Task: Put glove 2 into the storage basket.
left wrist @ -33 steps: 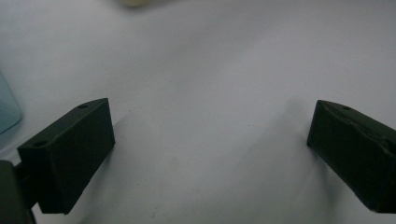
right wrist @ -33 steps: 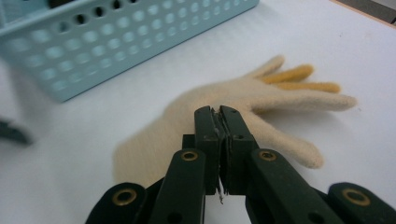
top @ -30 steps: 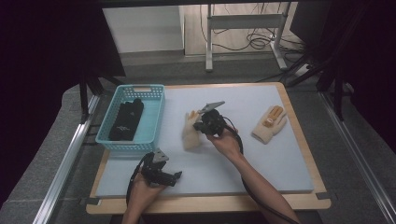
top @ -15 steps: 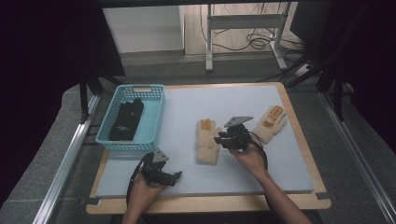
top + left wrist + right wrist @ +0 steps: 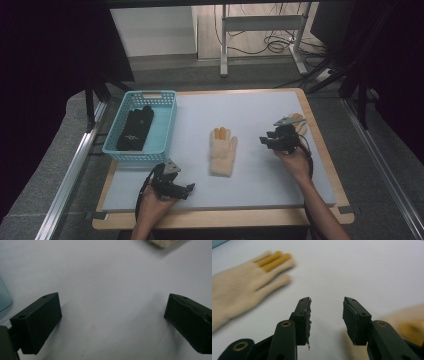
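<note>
A cream glove (image 5: 222,150) with orange fingertips lies flat in the middle of the pale mat (image 5: 250,107); it also shows blurred in the right gripper view (image 5: 244,290). My right gripper (image 5: 272,139) (image 5: 325,302) hovers to its right. Its jaws have just been opening and stand open with nothing between them. A second cream glove (image 5: 299,120) (image 5: 409,322) lies just behind and beside that gripper, partly hidden by it. My left gripper (image 5: 182,189) (image 5: 112,297) rests near the mat's front left, jaws wide open over bare mat.
A blue basket (image 5: 165,122) (image 5: 3,300) stands at the mat's left with a black glove (image 5: 136,129) inside. The mat lies on a wooden board (image 5: 320,145). Metal rails run along both sides, and a table frame with cables stands beyond the far edge.
The right gripper shifted the cream glove slightly right toward the mat's middle, let it go, opened its jaws and moved on to the right. The left gripper stayed still.
</note>
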The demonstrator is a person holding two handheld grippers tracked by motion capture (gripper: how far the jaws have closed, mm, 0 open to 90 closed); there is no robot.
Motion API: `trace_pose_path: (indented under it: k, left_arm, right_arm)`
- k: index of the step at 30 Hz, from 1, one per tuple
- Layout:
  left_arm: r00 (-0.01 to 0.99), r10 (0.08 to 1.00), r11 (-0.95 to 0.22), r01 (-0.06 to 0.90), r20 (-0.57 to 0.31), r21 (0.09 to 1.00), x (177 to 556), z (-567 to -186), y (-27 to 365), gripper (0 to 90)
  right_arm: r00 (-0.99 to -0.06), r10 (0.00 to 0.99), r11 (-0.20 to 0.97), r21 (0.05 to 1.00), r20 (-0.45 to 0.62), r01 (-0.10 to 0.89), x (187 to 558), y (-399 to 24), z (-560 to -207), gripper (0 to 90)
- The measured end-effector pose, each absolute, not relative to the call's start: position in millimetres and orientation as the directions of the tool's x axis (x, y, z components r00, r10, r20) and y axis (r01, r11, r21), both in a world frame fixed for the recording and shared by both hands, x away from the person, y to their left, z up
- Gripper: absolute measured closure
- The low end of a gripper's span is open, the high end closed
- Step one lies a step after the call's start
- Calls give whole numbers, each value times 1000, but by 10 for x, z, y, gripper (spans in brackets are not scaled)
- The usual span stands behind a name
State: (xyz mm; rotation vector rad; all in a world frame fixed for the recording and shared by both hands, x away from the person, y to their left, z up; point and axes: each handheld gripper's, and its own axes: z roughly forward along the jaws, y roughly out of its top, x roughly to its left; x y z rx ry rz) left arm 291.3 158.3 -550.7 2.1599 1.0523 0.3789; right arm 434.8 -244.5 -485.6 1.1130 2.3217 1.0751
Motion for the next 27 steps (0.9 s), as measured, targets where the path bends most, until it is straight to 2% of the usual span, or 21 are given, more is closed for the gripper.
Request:
trace_pose_path:
  k: [6,10,17,21,23,25,27]
  left_arm:
    - [627,778,-428,576,-40,696,2913,-5507,1583,16]
    - [628,777,-430,575,-39,697,2914,-5507,1584,17]
    - [628,777,-429,574,-39,697,2914,-5507,1585,18]
    - [628,777,-430,574,-38,697,2914,-5507,1585,18]
    - [628,778,-430,575,-38,697,2914,-5506,1585,18]
    - [627,778,-428,575,-39,697,2913,-5507,1584,18]
    - [627,778,-428,575,-39,697,2913,-5507,1584,18]
  right_arm:
    - [-538,843,353,767,-11,536,4492,-2886,-4739,555]
    - [-486,874,329,766,-25,552,4585,-3070,-4719,512]
    - [-447,894,313,745,-23,589,4701,-3108,-4923,424]
    - [-441,897,324,728,-34,604,4758,-3060,-5065,405]
    - [-433,899,341,719,-62,605,4780,-3024,-5127,427]
    - [-429,899,354,721,-87,595,4786,-3004,-5162,530]
    - [-417,905,343,723,-83,599,4783,-2993,-5158,590]
